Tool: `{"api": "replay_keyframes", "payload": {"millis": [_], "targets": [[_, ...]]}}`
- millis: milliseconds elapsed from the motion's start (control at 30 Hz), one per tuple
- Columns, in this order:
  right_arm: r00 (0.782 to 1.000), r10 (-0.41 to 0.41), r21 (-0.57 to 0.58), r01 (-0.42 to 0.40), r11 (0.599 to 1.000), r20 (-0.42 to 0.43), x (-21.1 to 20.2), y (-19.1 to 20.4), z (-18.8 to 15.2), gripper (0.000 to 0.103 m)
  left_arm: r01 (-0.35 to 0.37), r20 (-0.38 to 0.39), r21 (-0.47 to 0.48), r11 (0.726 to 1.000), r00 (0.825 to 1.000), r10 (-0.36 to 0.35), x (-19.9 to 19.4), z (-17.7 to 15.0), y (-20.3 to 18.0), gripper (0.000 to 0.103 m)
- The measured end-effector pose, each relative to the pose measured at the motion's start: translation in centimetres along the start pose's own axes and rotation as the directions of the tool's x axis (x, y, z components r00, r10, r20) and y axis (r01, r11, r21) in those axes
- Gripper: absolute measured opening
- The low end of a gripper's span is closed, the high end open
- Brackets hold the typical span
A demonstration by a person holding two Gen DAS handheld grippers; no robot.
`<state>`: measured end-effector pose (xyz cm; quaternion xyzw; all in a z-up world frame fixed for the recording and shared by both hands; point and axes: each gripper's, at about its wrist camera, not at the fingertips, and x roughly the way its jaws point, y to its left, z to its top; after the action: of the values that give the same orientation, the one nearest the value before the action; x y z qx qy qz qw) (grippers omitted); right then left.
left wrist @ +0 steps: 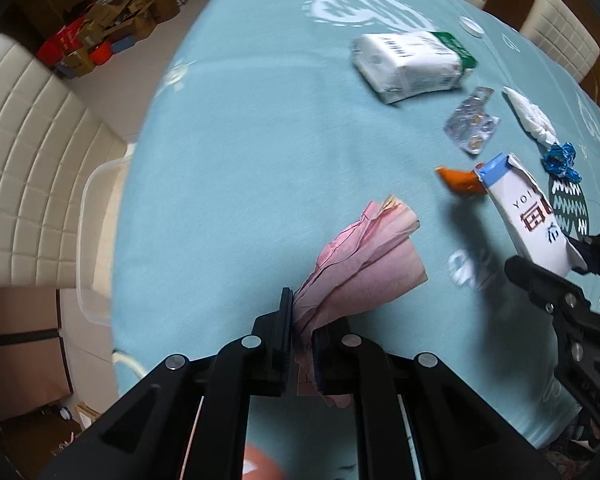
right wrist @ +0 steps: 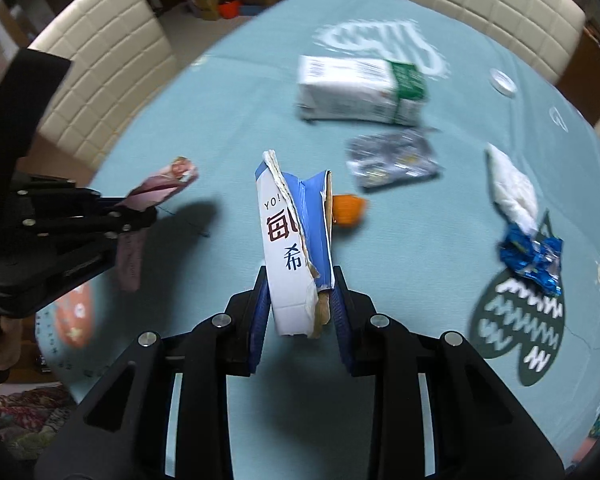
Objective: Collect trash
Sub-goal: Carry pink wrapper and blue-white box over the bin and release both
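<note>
Carton (right wrist: 290,256) clamped in right gripper (right wrist: 300,312), long axis toward 12 o'clock. Pink paper (left wrist: 360,264) pinched in left gripper (left wrist: 300,344) — bin (left wrist: 100,240) at 9 o'clock off table edge, left hand nearer.

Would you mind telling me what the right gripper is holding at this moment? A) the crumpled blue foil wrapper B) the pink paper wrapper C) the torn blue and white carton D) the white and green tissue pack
C: the right gripper has its pads closed on the torn blue and white carton, while the pink paper wrapper is pinched in the left gripper.
</note>
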<state>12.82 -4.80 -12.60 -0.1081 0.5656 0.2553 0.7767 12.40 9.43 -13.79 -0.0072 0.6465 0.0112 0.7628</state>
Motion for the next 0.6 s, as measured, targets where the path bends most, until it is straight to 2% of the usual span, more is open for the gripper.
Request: {"api": "replay_keyframes", "payload": {"millis": [267, 600], "targets": [[0.995, 0.104, -0.063, -0.104, 0.993, 0.004, 1.0, 7.0, 2.5, 0.031, -0.018, 0.001, -0.073, 0.997, 1.0, 0.018, -0.3, -2.0, 6.9, 0.009], [0.992, 0.124, -0.204, -0.127, 0.971, -0.027, 3.6, 14.4, 7.8, 0.031, -0.041, 0.0, -0.185, 0.982, 0.999, 0.042, 0.0, -1.7, 15.6, 0.009]]}}
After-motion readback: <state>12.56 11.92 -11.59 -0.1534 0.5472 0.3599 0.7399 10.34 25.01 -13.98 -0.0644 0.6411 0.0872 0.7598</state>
